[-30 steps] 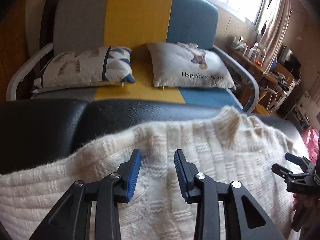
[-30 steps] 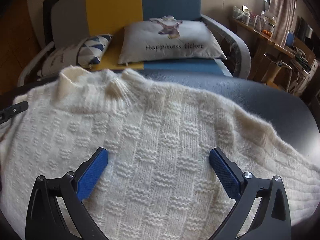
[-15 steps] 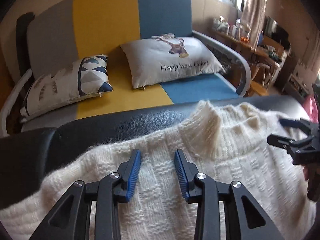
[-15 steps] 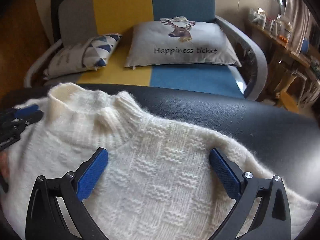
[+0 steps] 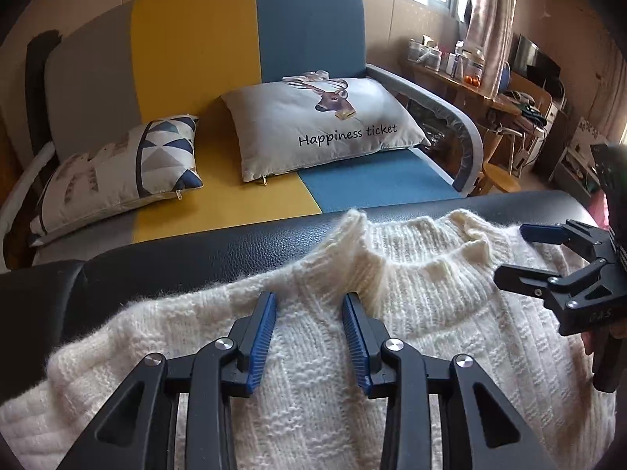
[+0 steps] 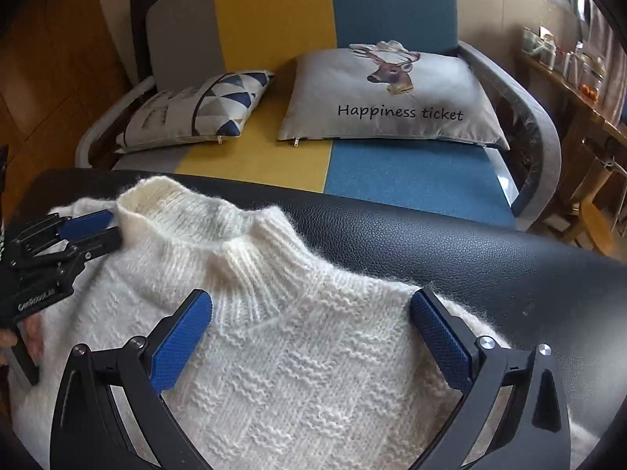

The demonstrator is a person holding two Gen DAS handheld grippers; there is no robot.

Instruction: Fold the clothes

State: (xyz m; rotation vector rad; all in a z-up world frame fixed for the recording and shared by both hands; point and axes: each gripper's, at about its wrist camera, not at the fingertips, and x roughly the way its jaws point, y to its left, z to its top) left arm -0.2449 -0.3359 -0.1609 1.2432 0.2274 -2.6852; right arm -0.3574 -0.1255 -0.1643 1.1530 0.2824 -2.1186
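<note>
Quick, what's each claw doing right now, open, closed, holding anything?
Left claw: open, over the sweater by its collar, holding nothing.
Right claw: open wide over the sweater, holding nothing.

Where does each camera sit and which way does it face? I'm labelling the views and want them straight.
Left wrist: rides the left tool, angled down over the sweater just left of the collar, facing the sofa; its fingers are apart, and the right tool shows at the right edge.
Right wrist: rides the right tool, wide open over the sweater's right shoulder; the left tool and a bit of hand show at left.
Shared: sweater, collar, black bench, sofa, deer pillow.
</note>
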